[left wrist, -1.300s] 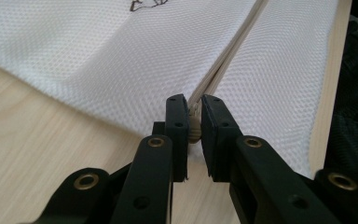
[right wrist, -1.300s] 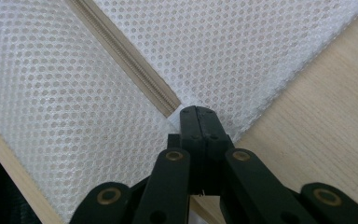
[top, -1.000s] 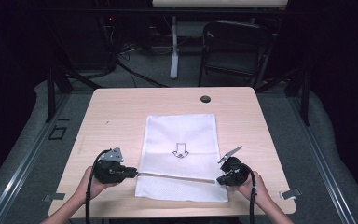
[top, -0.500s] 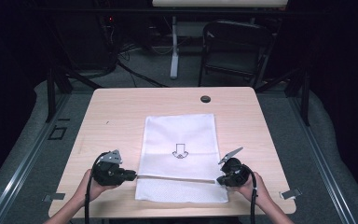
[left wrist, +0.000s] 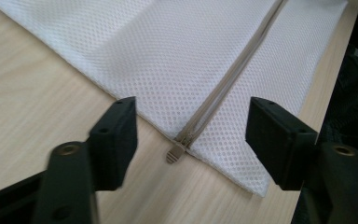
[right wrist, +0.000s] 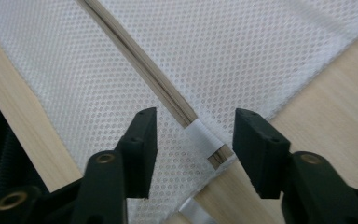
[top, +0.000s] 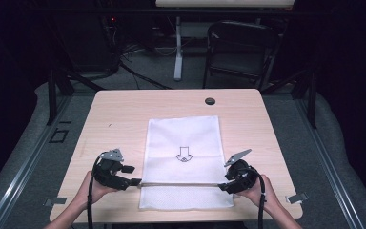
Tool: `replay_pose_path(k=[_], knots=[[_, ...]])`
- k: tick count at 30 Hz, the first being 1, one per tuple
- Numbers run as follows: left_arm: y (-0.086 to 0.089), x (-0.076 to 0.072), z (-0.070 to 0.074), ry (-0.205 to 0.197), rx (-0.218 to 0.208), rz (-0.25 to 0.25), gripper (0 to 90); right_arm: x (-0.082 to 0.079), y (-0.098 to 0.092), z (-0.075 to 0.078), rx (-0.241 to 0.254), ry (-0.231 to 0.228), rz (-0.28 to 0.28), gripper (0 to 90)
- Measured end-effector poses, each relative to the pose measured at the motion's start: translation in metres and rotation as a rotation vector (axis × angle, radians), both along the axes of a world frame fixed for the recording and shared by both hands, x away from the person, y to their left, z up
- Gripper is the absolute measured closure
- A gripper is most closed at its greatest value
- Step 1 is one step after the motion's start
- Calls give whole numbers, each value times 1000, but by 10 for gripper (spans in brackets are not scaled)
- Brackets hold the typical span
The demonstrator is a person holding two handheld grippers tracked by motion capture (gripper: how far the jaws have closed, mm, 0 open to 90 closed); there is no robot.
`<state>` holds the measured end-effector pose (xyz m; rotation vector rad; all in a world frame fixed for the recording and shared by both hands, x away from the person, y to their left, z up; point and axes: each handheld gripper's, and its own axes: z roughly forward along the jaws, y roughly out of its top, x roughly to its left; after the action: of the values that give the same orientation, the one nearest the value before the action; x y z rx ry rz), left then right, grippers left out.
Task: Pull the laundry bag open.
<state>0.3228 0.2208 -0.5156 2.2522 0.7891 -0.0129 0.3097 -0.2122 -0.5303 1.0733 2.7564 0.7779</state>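
White mesh zippered laundry bag (top: 183, 143) on surface; left tool (left wrist: 191, 140), right tool (right wrist: 191, 149) just opened, empty. Risk: bag shifting, beige zipper pull (left wrist: 175, 153) missed on regrasp.

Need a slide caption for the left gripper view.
Left hand-held gripper, jaws just opened, straddles the zipper pull at the white mesh bag's edge.

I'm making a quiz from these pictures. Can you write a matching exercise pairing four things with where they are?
Things:
1. white mesh zip bag
2. beige zipper pull tab
3. small round black disc
4. white band across the zipper's end

Places:
A. between the open jaws of the right gripper
B. near the far edge of the light wooden table
C. flat on the middle of the table
D. between the open jaws of the left gripper

Pairs: 1-C, 2-D, 3-B, 4-A
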Motion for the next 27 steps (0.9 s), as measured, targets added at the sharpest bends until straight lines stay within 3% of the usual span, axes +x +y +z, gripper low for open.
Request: replay_pose_path(k=[6,10,12,18,23,27], knots=[[9,-6,15,-36,16,82,198,-7,-12,21,-20,-66,-59,203],[19,-11,19,-36,15,140,156,-13,-28,30,-13,-101,-119,126],[25,-14,20,-39,15,178,145,-18,-38,33,-8,-97,-152,81],[44,-24,20,-44,19,265,114,-32,-65,34,-15,-118,-242,12],[62,-32,16,-56,-6,352,87,-42,-84,25,-6,-141,-316,0],[73,-37,13,-67,20,387,70,-45,-92,17,-21,-139,-330,0]])
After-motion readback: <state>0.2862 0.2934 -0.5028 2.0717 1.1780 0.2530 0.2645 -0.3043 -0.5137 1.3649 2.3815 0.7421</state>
